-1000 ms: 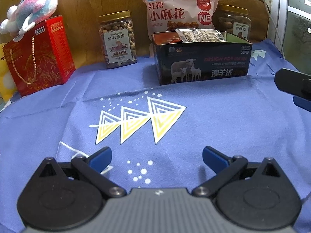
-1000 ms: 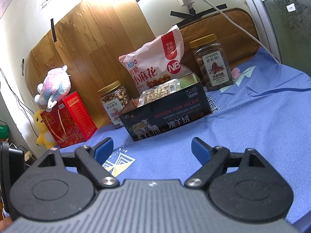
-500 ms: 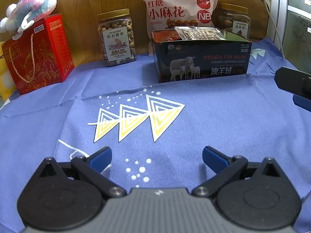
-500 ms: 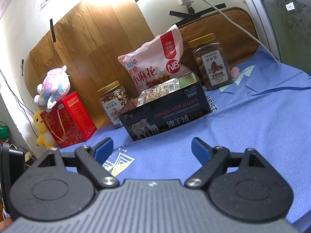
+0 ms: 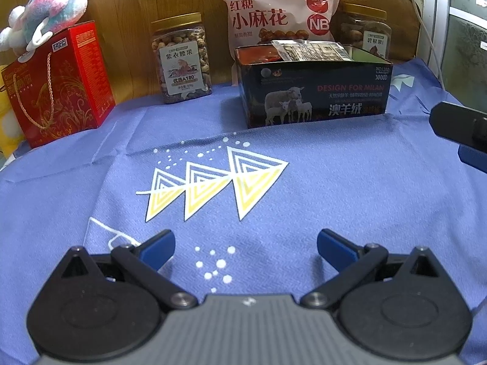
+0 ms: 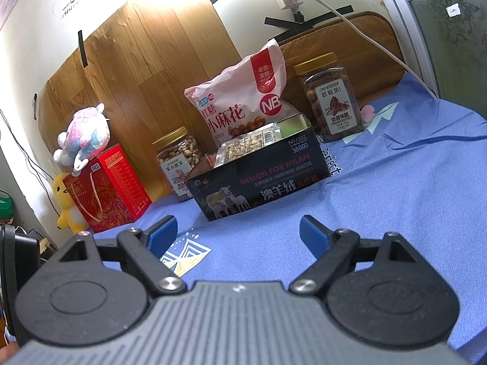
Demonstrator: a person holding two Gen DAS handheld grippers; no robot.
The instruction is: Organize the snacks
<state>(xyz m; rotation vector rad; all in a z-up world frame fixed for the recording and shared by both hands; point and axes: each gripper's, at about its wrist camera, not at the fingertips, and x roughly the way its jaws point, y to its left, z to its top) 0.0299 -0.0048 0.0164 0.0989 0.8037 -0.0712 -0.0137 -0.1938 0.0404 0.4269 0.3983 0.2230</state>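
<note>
left gripper (image 5: 245, 245) fingers spread wide, empty, low over blue patterned cloth (image 5: 334, 182) | right gripper (image 6: 237, 232) likewise wide, empty | flat clear snack packet (image 5: 310, 51) lies atop open dark sheep-printed box (image 5: 316, 97), apparently already sorted | pink snack bag (image 5: 274, 9) leans behind

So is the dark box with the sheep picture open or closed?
Open. The dark box with the sheep picture has no lid, and a clear snack packet pokes above its rim.

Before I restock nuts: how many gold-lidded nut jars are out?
2. One nut jar stands left of the open dark box; the other jar stands behind the box's right end, beside the pink snack bag. Others may be hidden.
</note>
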